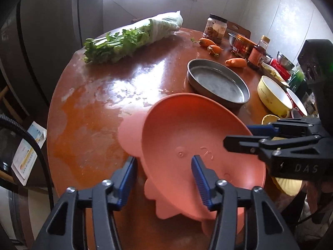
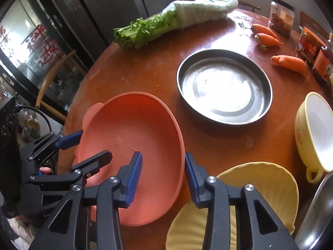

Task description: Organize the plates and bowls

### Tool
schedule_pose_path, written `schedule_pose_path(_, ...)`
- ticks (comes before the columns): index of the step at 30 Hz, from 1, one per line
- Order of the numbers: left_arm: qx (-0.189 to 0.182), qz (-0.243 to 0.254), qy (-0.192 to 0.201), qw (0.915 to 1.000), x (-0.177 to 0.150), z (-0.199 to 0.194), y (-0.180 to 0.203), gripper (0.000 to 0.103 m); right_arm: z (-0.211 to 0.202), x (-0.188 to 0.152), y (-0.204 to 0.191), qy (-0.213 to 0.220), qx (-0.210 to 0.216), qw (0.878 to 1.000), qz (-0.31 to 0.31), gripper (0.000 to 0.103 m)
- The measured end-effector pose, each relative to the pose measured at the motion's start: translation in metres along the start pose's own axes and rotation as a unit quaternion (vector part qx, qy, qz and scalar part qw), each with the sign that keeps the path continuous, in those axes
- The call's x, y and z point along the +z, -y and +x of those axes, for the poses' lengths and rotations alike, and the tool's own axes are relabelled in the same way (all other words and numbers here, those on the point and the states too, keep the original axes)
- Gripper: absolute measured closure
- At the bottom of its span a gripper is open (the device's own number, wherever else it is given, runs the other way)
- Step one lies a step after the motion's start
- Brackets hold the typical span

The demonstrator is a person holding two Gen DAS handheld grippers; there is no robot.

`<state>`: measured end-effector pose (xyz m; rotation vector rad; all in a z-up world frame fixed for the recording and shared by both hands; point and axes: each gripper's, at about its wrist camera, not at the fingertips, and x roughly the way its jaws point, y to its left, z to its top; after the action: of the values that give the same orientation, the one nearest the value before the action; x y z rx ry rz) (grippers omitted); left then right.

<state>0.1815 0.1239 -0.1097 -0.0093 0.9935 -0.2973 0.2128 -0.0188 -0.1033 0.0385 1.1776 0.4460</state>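
Observation:
A salmon-pink plastic bowl (image 1: 187, 137) (image 2: 133, 129) with lobed handles sits at the near edge of the round wooden table (image 1: 100, 108). My left gripper (image 1: 164, 175) is open, its fingers straddling the bowl's near rim. My right gripper (image 2: 163, 177) is open too, straddling the bowl's right rim, one finger inside and one outside. A pale yellow shell-shaped plate (image 2: 258, 187) lies right of the pink bowl. A round steel pan (image 2: 224, 87) (image 1: 218, 81) sits mid-table. A cream bowl with a handle (image 2: 314, 131) (image 1: 274, 95) stands at the right.
A wrapped cabbage and greens (image 1: 133, 39) lie at the far side. Three carrots (image 2: 289, 61) and several jars (image 1: 215, 28) stand at the far right. A steel basin edge (image 2: 316, 214) shows at the right. A chair (image 2: 50, 83) stands left of the table.

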Motion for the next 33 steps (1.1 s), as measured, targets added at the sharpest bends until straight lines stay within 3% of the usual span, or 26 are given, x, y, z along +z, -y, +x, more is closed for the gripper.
schedule_pose_path(4, 0.006, 0.004, -0.003, 1.0, 0.004, 0.002, 0.004, 0.058, 0.004, 0.0, 0.004, -0.008, -0.004, 1.0, 0.008, 0.069)
schedule_pose_path(7, 0.008, -0.008, -0.001, 0.9999, 0.005, 0.002, -0.001, 0.068, 0.004, 0.001, 0.007, -0.011, -0.006, 1.0, 0.015, 0.077)
schedule_pose_path(9, 0.013, -0.018, 0.0, 0.9998, 0.005, 0.001, -0.006, 0.08, 0.004, 0.001, 0.011, -0.01, -0.007, 1.0, 0.023, 0.084)
schedule_pose_path(11, 0.014, -0.023, 0.0, 0.9996, 0.004, 0.0, -0.009, 0.085, 0.003, 0.0, 0.013, -0.01, -0.006, 1.0, 0.028, 0.088)
schedule_pose_path(22, 0.035, -0.026, 0.012, 0.9989, 0.0, -0.015, -0.003, 0.085, -0.009, -0.008, 0.012, 0.0, 0.005, 0.999, 0.032, 0.092)
schedule_pose_path(33, 0.036, 0.007, 0.04, 0.9985, 0.01, -0.047, 0.04, 0.085, -0.06, -0.025, 0.026, 0.043, -0.001, 0.998, 0.052, 0.092)
